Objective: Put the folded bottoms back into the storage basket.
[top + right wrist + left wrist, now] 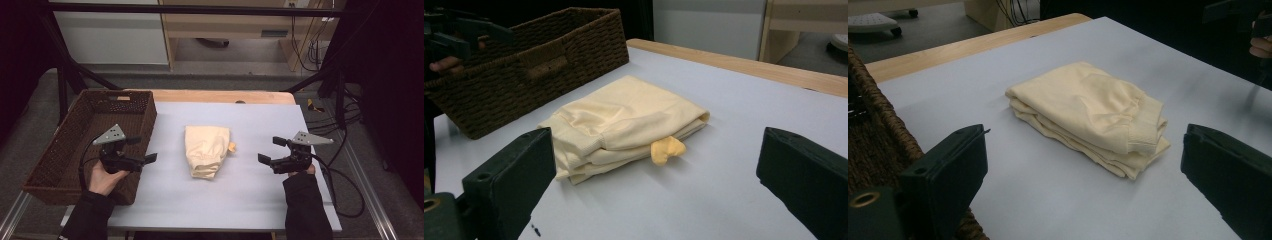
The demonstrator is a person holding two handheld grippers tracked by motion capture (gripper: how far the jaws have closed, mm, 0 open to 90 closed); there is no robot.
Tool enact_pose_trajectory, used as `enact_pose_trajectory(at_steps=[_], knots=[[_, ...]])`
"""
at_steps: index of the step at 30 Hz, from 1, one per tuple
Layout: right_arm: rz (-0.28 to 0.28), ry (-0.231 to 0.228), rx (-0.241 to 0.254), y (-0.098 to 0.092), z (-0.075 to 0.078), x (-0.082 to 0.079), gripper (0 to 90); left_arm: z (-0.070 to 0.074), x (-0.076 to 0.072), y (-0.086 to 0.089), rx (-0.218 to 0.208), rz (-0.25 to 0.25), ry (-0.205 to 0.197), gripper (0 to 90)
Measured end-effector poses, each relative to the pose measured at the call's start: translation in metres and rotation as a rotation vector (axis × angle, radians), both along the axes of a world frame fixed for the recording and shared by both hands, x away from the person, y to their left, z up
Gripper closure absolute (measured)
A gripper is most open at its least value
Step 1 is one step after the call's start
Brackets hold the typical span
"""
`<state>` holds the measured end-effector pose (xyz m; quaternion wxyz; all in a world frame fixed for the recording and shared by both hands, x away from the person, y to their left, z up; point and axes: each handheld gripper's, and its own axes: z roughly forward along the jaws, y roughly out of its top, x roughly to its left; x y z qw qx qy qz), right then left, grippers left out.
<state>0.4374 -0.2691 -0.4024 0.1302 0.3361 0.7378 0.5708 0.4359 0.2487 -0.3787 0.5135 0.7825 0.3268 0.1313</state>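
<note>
High view: a folded cream garment (206,150) lies near the middle of the table (260,195), on its pale sheet. A small yellow tag (232,146) sticks out at the garment's right edge. A brown wicker basket (70,145) sits at the table's left side, apart from the garment. Left claw (142,150) is held over the basket's near right corner, jaws wide, holding nothing. Right claw (271,150) is held to the right of the garment, jaws wide, holding nothing.

Left gripper view: the garment (1088,115) lies flat beyond the two spread jaws, touching neither. Basket wall (878,107) at left edge.

Right gripper view: the garment (624,120) lies beyond the spread jaws, tag (666,150) on the near side. Basket (534,60) stands behind it, near but apart.
</note>
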Motion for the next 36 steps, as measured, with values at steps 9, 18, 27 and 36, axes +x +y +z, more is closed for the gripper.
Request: enact_pose_trajectory(at_steps=[9,18,27,36], knots=[[0.001,0.004,0.001,-0.001,-0.001,0.000,2.9,0.005,-0.002,-0.002,0.002,0.015,-0.019,4.3],[0.003,0.018,-0.006,0.001,-0.003,0.001,2.9,0.011,-0.003,-0.004,-0.002,0.009,-0.024,4.3],[0.006,0.019,-0.004,0.001,-0.003,0.001,2.9,0.018,-0.004,-0.006,-0.004,0.012,-0.028,4.1],[0.005,0.012,-0.001,0.000,-0.002,0.001,2.9,0.024,-0.006,-0.015,0.004,0.009,-0.032,3.7]])
